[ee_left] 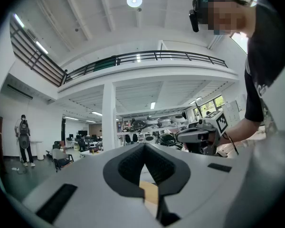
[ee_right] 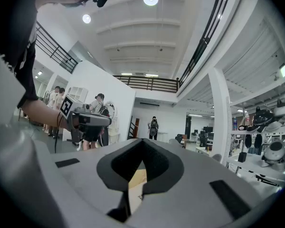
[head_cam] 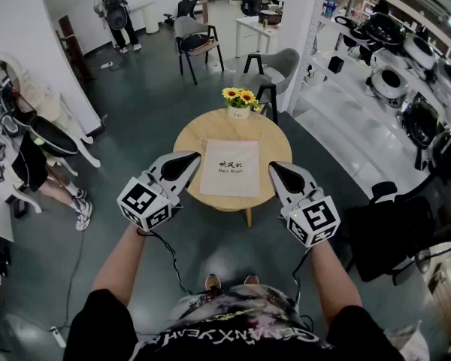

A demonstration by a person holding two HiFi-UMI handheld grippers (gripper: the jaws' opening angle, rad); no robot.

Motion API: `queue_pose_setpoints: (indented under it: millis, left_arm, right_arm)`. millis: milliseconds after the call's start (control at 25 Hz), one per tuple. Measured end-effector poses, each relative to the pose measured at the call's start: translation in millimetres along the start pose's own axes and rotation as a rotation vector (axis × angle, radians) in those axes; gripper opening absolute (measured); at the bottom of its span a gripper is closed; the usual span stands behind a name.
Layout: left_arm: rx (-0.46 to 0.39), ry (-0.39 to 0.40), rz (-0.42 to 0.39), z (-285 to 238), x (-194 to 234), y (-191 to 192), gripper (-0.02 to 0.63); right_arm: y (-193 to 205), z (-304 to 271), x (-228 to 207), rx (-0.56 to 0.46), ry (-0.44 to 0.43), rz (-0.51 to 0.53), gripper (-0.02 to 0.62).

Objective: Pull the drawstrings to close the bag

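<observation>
Two forearms reach out from the person's chest, the left forearm [head_cam: 124, 254] and the right forearm [head_cam: 329, 273] spread a little apart, so that each hand carries its tool level and pointing ahead. The left claw [head_cam: 191, 159] is pressed together with nothing between its jaws; the right claw [head_cam: 275, 168] is likewise closed and empty. They hover over the near part of the round desk [head_cam: 274, 138], one on either side of the bag [head_cam: 231, 168], neither touching it. That flanking stance looks like a ready position, I judge: the task calls for a pull from both sides, so a claw is held at each edge. The bag itself lies flat in the middle of the desk, pale, with dark print on its face. Its drawstrings cannot be made out from here, so which end carries them is unclear. Closing has not begun, by the look of it. Beyond the bag, at the far rim, stands a small pot of sunflowers [head_cam: 240, 96], set clear of the working space. Farther off, a grey chair [head_cam: 279, 66] sits behind the desk.
</observation>
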State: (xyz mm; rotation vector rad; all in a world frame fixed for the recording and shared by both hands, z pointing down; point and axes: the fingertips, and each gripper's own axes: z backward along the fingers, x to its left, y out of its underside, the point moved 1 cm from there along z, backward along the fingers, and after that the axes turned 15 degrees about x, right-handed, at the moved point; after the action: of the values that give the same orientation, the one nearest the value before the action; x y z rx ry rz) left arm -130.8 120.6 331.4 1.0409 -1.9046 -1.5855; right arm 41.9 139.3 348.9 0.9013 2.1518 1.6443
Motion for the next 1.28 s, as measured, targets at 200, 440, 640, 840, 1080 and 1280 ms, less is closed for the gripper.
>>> queue_pose_setpoints:
  millis: [200, 440, 640, 840, 1080, 1280]
  left_arm:
    - [0.003, 0.003, -0.003, -1.9, -1.6, -0.7, 0.015]
    - [0.005, 0.003, -0.005, -2.9, -3.3, -2.6, 0.015]
    - [0.011, -0.002, -0.004, -5.2, -1.8, -0.2, 0.015]
    - [0.021, -0.006, -0.006, -7.2, -2.0, 5.6, 0.015]
    - [0.035, -0.011, -0.003, -10.5, 0.0, 8.5, 0.015]
    - [0.038, -0.025, 0.000, -12.0, 3.9, 12.8, 0.015]
  right_arm:
    - [0.8, 0.8, -2.4, 0.002, -0.003, 0.007, 0.000]
    - [1.4, 3.3, -6.7, 0.004, -0.001, 0.006, 0.000]
    - [4.6, 0.2, -8.0, 0.010, -0.019, 0.002, 0.002]
    - [8.1, -0.1, -8.1, 0.011, -0.016, -0.030, 0.003]
    - [9.4, -2.3, -10.0, 0.020, -0.011, -0.040, 0.005]
    - [12.2, -4.6, -9.4, 0.019, -0.007, -0.038, 0.005]
